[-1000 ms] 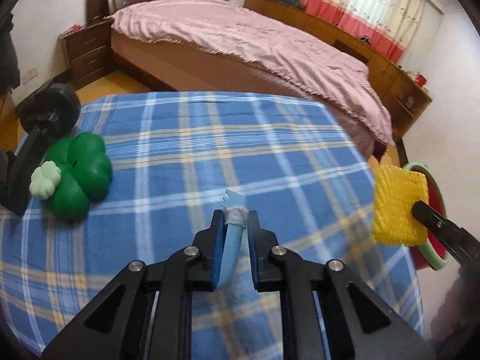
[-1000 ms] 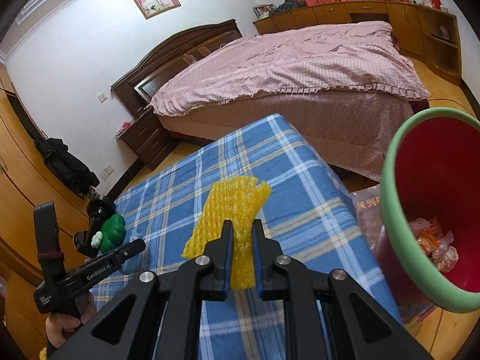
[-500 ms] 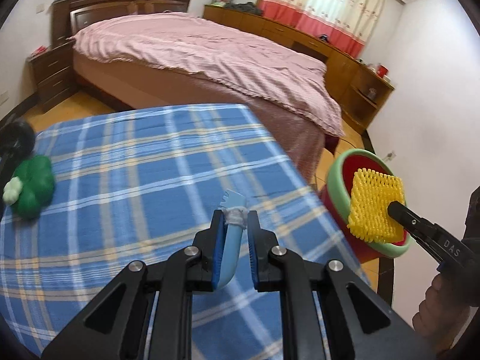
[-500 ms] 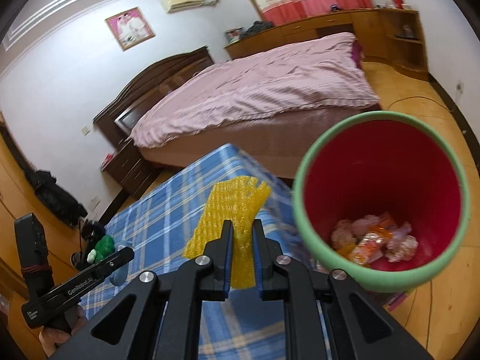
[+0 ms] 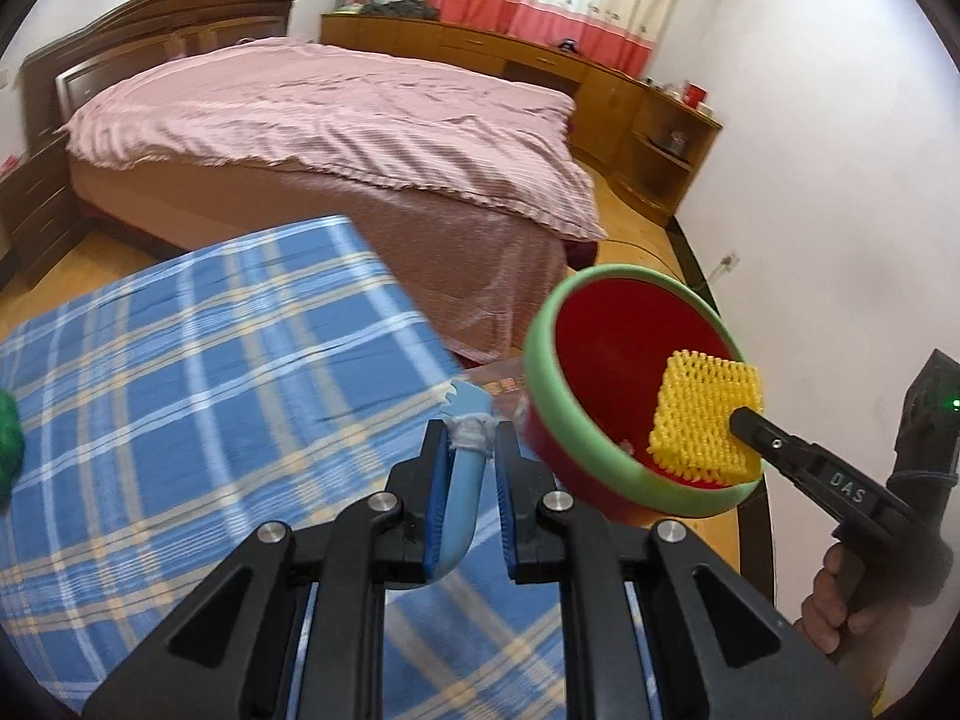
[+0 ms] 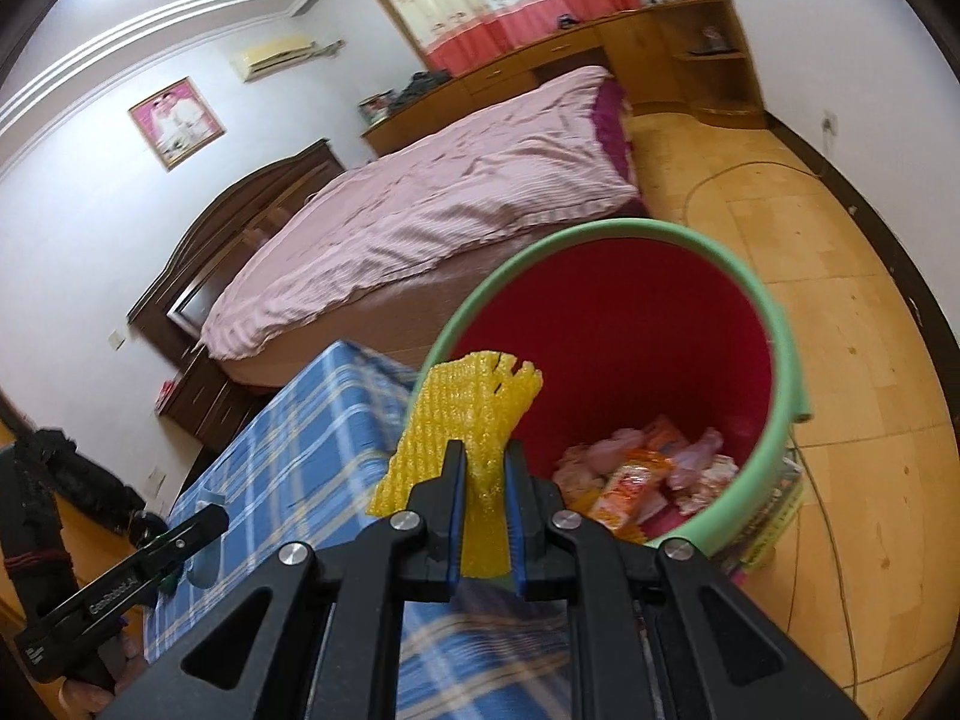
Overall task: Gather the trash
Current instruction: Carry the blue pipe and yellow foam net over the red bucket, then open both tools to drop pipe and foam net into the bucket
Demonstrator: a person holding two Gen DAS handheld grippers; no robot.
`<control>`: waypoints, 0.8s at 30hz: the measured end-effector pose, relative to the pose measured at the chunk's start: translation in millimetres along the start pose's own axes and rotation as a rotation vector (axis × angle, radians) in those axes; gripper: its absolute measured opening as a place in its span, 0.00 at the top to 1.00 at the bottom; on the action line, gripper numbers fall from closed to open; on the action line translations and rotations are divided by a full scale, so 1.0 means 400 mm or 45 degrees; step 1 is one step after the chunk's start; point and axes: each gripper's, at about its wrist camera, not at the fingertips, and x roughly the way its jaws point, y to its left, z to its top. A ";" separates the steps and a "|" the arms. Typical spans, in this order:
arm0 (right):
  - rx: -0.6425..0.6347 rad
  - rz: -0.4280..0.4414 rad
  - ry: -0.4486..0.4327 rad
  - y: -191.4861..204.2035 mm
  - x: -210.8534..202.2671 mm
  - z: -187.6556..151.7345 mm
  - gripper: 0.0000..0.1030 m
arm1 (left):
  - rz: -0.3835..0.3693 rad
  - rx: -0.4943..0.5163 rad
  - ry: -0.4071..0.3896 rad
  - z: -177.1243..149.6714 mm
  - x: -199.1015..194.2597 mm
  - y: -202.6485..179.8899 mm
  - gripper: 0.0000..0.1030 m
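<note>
We see the left gripper (image 5: 470, 450) closed on a light blue torn piece (image 5: 462, 480) above the edge of the surface (image 5: 180, 372) with its blue plaid cloth. To the right of it stands the red bin (image 5: 630, 420) with a green rim. The right gripper (image 5: 741, 417) holds a yellow foam net (image 5: 702, 414) over the bin's opening. Behind the bin is a bed (image 5: 336, 120) with a pink cover.

A yellow mesh foam sheet (image 6: 462, 420) sits against a red bin (image 6: 630, 360) with a pale green rim, beside a table (image 5: 180, 360) in blue, white and tan plaid, a pink striped bedspread (image 5: 336, 126) behind.
</note>
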 end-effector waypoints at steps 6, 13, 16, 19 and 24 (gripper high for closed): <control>0.059 -0.064 -0.031 -0.070 -0.007 0.014 0.86 | -0.047 0.063 0.017 0.017 0.040 -0.078 0.86; 0.085 -0.126 -0.064 -0.123 -0.010 0.028 0.83 | -0.086 0.157 0.068 0.034 0.110 -0.165 0.86; 0.094 -0.128 -0.070 -0.139 -0.015 0.029 0.80 | -0.109 0.178 0.084 0.042 0.143 -0.190 0.86; 0.107 -0.117 -0.066 -0.150 -0.014 0.028 0.76 | -0.113 0.207 0.098 0.046 0.184 -0.216 0.86; 0.113 -0.121 -0.063 -0.159 -0.010 0.025 0.63 | -0.103 0.189 0.136 0.048 0.229 -0.226 0.86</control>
